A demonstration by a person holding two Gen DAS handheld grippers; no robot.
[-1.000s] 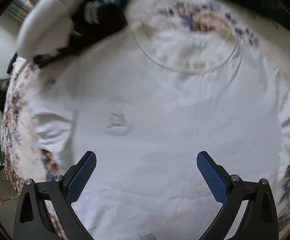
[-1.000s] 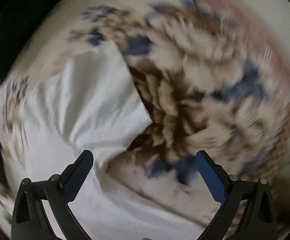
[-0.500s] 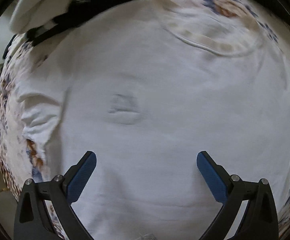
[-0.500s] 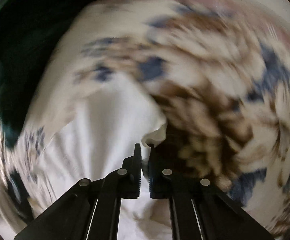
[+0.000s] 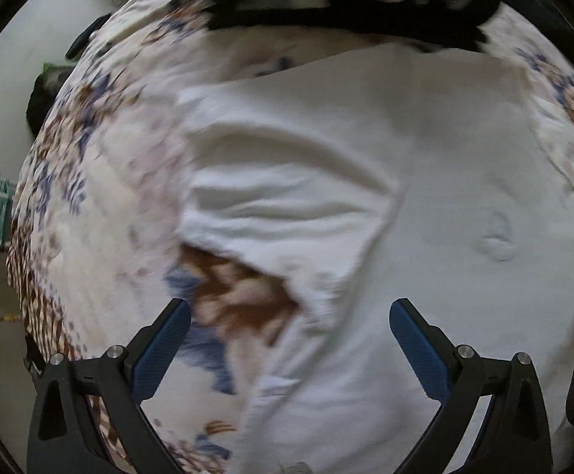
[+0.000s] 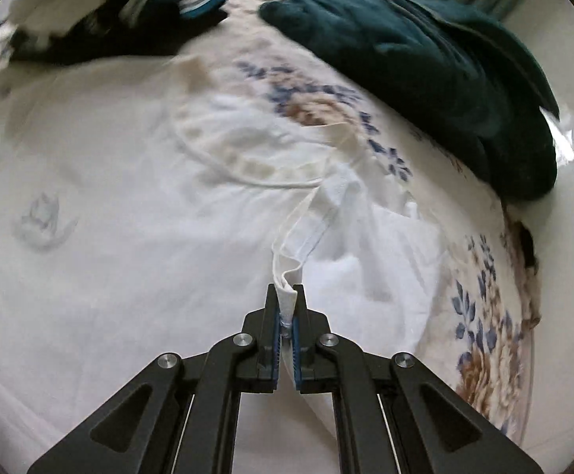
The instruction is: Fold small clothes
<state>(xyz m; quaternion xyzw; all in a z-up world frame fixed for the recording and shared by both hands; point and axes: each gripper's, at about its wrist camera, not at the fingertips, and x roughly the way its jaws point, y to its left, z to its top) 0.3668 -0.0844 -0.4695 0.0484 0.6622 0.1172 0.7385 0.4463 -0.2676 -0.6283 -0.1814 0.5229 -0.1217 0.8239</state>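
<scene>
Right wrist view: a white shirt [image 6: 136,245] lies spread flat over a floral sheet [image 6: 484,316], filling the left and middle of the picture. Its neckline curves at about 12 o'clock from the picture's centre, and a faint raised emblem sits at 9 o'clock. The right gripper [image 6: 285,308] has its jaws pressed together on a pinch of the shirt's hemmed sleeve edge; the cloth rises from the closed pads in a thin fold and runs up toward 1 o'clock, lifted off the rest of the garment. At 1 to 2 o'clock, a dark teal garment [image 6: 425,59] is heaped on the sheet, apart from the shirt. At 11 o'clock, a black garment with pale stripes [image 6: 160,8] lies just beyond the shirt's far edge, blurred.

Left wrist view: the same shirt [image 5: 425,197] covers the centre and right, with its other sleeve [image 5: 279,205] wrinkled at centre, its edge lying on the sheet [image 5: 89,205]. The left gripper [image 5: 288,331] stands wide apart and holds nothing; the sleeve's hem and a brown-and-blue flower print show between its blue pads [image 5: 160,351]. The black garment [image 5: 346,19] crosses 12 o'clock.
</scene>
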